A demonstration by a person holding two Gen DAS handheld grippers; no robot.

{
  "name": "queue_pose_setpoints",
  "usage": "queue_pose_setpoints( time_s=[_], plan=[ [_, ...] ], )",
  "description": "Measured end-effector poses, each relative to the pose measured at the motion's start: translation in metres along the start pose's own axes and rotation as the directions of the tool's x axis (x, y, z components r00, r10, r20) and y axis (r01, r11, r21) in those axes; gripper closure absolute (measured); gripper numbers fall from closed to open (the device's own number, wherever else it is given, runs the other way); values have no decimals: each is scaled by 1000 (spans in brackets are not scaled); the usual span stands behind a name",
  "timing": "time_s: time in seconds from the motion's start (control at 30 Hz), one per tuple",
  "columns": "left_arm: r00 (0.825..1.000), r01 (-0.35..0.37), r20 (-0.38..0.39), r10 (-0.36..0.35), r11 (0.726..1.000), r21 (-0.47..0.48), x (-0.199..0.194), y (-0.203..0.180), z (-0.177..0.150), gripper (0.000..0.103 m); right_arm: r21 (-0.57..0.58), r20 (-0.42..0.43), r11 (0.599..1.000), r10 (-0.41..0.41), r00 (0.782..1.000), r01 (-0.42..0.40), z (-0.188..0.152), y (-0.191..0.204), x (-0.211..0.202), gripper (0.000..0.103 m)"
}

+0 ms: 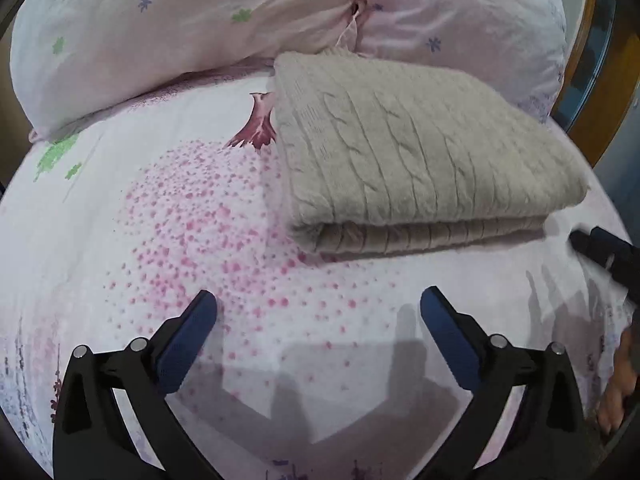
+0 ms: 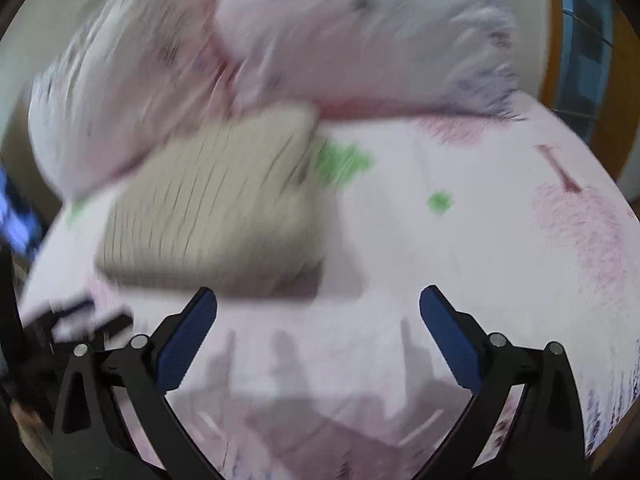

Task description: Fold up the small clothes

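- Hovering over the pink floral bed sheet [image 1: 100,240], the left tool [image 1: 318,300] gapes wide, empty, near the folded beige cable-knit sweater [image 1: 420,152].
- The right tool [image 2: 318,300] likewise spreads wide, holding nothing.

A folded sweater [image 1: 416,152] lies on the bed [image 1: 120,220], its far edge against two pillows [image 1: 160,28] set side by side behind it. The left tongs [image 1: 318,308] hang over bare bed sheet, near the sweater's front fold and left of it. The right tongs [image 2: 318,308] hang before the sweater's right corner, with bare bed to their right.
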State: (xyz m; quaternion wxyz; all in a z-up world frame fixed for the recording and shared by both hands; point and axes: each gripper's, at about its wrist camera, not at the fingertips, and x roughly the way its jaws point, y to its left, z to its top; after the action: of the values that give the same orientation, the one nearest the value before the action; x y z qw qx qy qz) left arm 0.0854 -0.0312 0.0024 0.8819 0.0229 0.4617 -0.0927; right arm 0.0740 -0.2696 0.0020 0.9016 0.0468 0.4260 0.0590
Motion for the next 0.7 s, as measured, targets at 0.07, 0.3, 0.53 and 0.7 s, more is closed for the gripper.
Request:
queue_pose_setpoints(
  time_s=[0.07,0.3,0.53,0.7],
  plan=[
    [999,-34,-5,34,999,18,1,-3,-3,1,-68,-14,997,-49,999,48,-5,18,7,2],
    [998,-56,-4,56,998,32,3,-4,-4,1,-171,3,967,-193,981,191,-15,43,21,2],
    [998,-59,2,59,998,33,2,-5,-4,1,-71,-54,992,-107,993,103,-11,17,25,2],
    [998,-58,1,58,998,35,2,-5,-4,1,-69,-57,993,-102,993,99,-12,17,25,2]
  ],
)
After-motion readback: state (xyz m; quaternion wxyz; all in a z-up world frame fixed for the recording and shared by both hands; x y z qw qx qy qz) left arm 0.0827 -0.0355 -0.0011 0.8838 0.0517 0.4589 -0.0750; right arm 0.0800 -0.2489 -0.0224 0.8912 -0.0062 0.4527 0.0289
